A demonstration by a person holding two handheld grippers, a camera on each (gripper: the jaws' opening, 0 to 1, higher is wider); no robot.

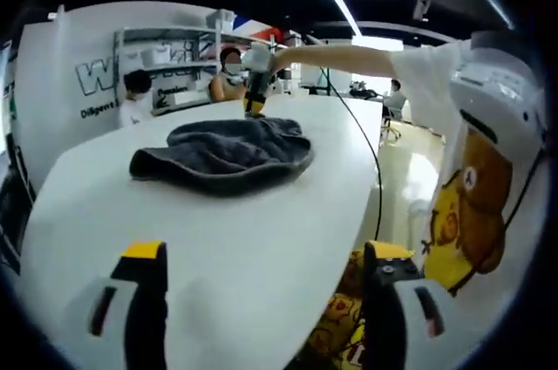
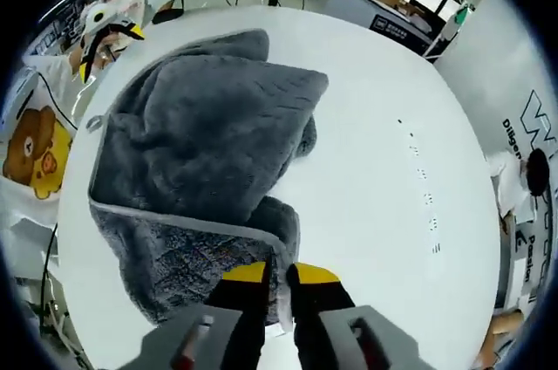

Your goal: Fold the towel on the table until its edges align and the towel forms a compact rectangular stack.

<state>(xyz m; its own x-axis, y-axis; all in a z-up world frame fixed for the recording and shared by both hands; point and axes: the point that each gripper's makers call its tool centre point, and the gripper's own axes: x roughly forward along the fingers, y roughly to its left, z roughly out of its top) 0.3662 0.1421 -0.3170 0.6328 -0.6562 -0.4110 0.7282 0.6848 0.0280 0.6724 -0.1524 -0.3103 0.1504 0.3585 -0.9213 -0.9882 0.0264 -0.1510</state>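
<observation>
A dark grey towel [image 1: 222, 154] lies crumpled and partly doubled over in the middle of the white table [image 1: 218, 248]. In the left gripper view my left gripper [image 1: 266, 274] is open wide, low over the near part of the table, well short of the towel and holding nothing. My right gripper [image 1: 255, 95] stands at the towel's far edge, held by an outstretched arm. In the right gripper view the towel [image 2: 209, 134] shows its pale-trimmed hem, and my right gripper [image 2: 279, 278] is shut on the nearest corner, its yellow-tipped jaws almost together.
The person holding the grippers wears a white shirt with a bear print [image 1: 475, 204] and stands at the table's edge. Other people [image 1: 135, 95] sit beyond the far side, by a white wall with lettering. Black dots [image 2: 423, 178] mark the bare tabletop beside the towel.
</observation>
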